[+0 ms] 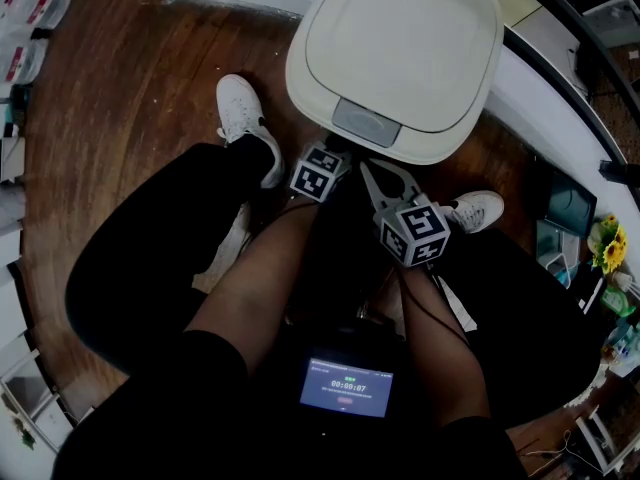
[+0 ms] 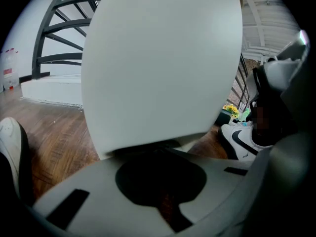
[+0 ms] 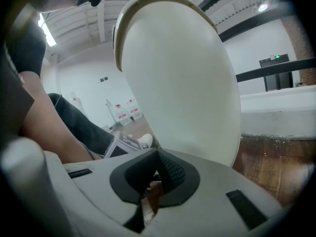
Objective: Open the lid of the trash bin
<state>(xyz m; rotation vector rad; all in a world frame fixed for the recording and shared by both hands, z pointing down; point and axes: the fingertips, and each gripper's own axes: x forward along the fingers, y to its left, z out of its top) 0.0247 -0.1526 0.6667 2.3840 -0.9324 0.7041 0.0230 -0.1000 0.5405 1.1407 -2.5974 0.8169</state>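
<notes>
The trash bin [image 2: 158,63] stands on the wood floor [image 1: 150,88] right in front of us, near our white shoe [image 1: 240,110]. Its lid [image 1: 405,38] looks shut flat on top. A grey button [image 1: 366,122] sits at the front edge of the lid, on our side. The left gripper [image 1: 330,154] is low against the front of the bin, just under that edge. Its 2 jaws are pressed together with nothing in them. The right gripper [image 1: 373,172] is just beside it, a bit nearer to us, and points up at the button. Its 2 jaws are together too and hold nothing. We think 3 things can go wrong from here. The closed tips are thin, so they can slide off the smooth button, and then the lid stays down. If we push forward and not down, the bin can slip on the floor or tip away from us. The 2 grippers are so near each other that they can bump and knock the push off its mark.
</notes>
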